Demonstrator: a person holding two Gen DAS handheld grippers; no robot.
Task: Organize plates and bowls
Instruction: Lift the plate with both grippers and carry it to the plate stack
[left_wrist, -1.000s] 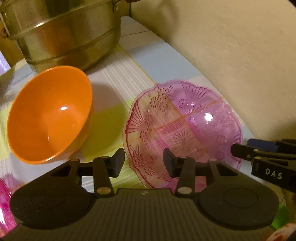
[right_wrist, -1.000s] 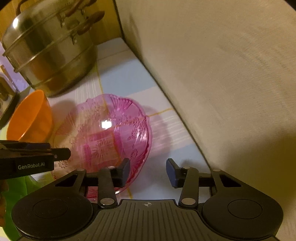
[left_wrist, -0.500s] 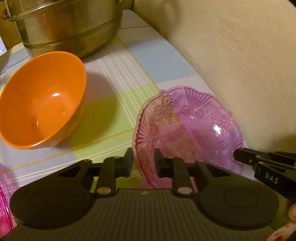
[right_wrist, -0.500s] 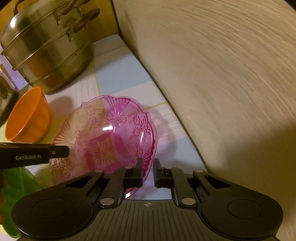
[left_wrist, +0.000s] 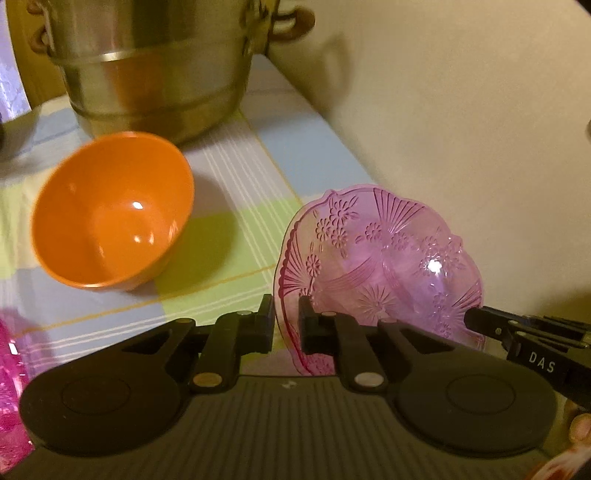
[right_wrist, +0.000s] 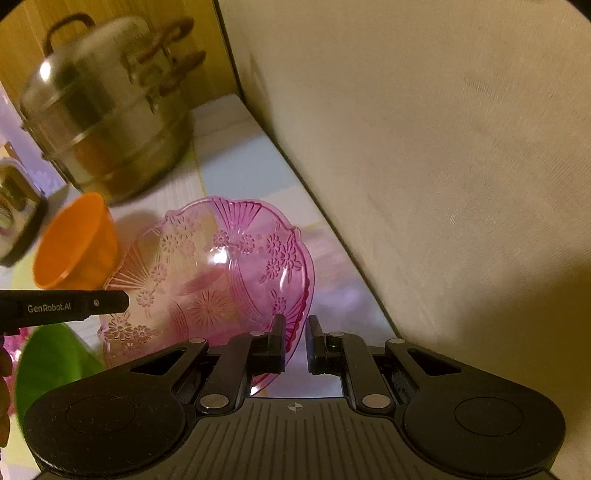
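A clear pink patterned bowl (left_wrist: 384, 266) is held tilted above the checked tablecloth, close to the beige wall. My left gripper (left_wrist: 286, 319) is shut on its left rim. My right gripper (right_wrist: 295, 341) is shut on its right rim; the bowl (right_wrist: 214, 280) fills the middle of the right wrist view. An orange bowl (left_wrist: 110, 210) stands upright on the cloth to the left, and also shows in the right wrist view (right_wrist: 74, 243). The right gripper's fingers (left_wrist: 524, 332) show at the right edge of the left wrist view.
A large steel steamer pot (left_wrist: 155, 66) stands behind the orange bowl, also seen in the right wrist view (right_wrist: 107, 122). The beige wall (right_wrist: 424, 166) bounds the right side. Another pink dish (left_wrist: 11, 369) lies at the far left. A green object (right_wrist: 48, 365) lies low left.
Both grippers went from open to shut on the pink bowl's opposite rims. The bowl has lifted off the cloth and tilted up.
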